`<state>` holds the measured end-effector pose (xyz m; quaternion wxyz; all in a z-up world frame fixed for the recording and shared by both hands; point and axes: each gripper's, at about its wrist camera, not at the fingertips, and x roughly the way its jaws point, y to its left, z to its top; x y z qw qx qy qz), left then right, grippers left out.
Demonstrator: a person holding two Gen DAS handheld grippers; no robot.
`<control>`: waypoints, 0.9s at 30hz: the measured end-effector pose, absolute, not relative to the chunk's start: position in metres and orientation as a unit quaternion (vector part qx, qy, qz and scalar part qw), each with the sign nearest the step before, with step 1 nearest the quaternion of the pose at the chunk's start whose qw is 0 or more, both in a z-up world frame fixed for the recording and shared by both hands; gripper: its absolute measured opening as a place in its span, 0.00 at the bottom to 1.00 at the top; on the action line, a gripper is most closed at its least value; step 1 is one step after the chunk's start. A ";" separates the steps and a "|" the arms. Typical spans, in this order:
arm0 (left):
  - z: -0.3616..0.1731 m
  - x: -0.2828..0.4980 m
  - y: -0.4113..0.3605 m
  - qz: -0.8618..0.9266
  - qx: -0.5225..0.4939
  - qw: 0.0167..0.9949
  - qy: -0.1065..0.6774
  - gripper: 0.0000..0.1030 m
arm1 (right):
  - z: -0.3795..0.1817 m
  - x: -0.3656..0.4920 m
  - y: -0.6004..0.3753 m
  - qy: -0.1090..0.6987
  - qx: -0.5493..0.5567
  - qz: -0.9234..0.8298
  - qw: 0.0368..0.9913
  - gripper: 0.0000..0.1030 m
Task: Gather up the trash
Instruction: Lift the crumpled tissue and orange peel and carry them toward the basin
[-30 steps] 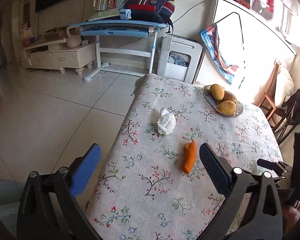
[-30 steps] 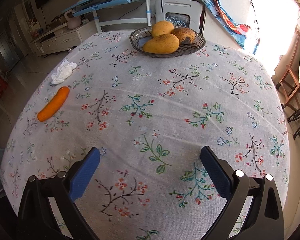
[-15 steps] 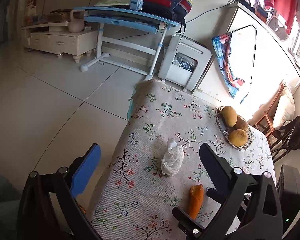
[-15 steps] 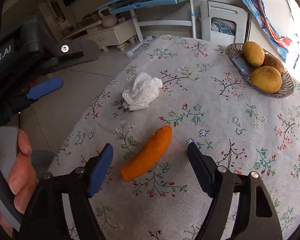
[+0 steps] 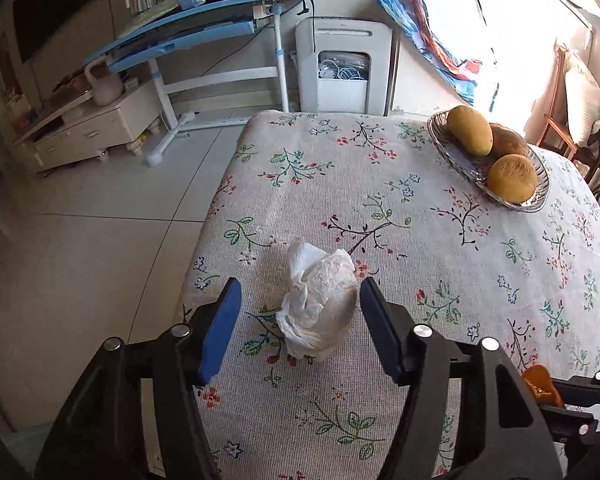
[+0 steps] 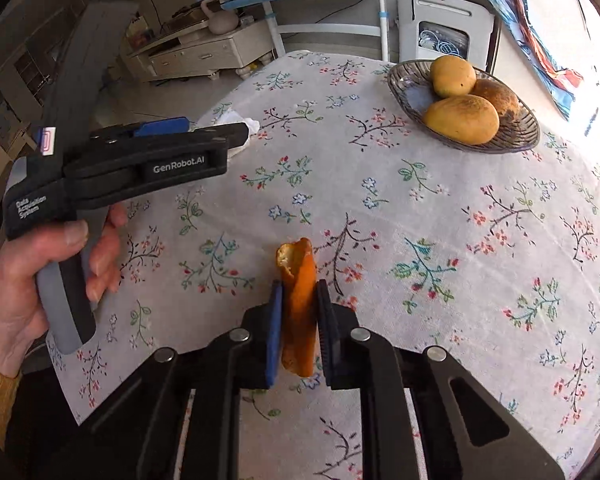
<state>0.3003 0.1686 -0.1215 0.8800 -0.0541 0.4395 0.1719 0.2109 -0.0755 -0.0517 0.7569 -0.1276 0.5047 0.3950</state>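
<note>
A crumpled white tissue [image 5: 320, 304] lies on the floral tablecloth [image 5: 380, 184] near the table's left edge. My left gripper [image 5: 300, 300] is open, its two fingers on either side of the tissue, the right one close to it. An orange peel [image 6: 298, 300] with a torn pale end sits between the pads of my right gripper [image 6: 299, 296], which is shut on it just above the cloth. In the right wrist view the left gripper [image 6: 236, 132] appears from the side, over the tissue [image 6: 252, 124]. The peel's end [image 5: 540, 384] shows in the left wrist view.
A glass bowl [image 5: 480, 172] with three yellow-brown fruits [image 6: 460, 118] stands at the table's far right. Beyond the table are a tiled floor [image 5: 80, 220], a blue desk [image 5: 204, 36], a white appliance [image 5: 344, 68] and a low cabinet [image 5: 88, 132].
My left gripper has moved down and in around the tissue and narrowed. My right gripper has moved onto the orange peel and shut on it.
</note>
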 end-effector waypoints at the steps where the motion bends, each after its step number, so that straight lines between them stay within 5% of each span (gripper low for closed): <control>1: -0.122 0.299 0.166 0.170 -0.053 0.883 0.434 0.42 | -0.049 0.206 -0.086 0.508 -0.122 0.394 0.756 0.16; 3: -0.120 0.298 0.160 0.163 -0.052 0.883 0.438 0.22 | -0.045 0.198 -0.105 0.513 -0.103 0.391 0.757 0.16; 19: -0.049 0.160 0.083 0.105 -0.109 0.920 0.362 0.20 | -0.018 0.132 -0.189 0.464 0.050 0.397 0.791 0.16; 27: -0.058 0.061 0.045 0.137 -0.135 0.924 0.332 0.20 | -0.014 0.102 -0.196 0.429 0.056 0.415 0.800 0.16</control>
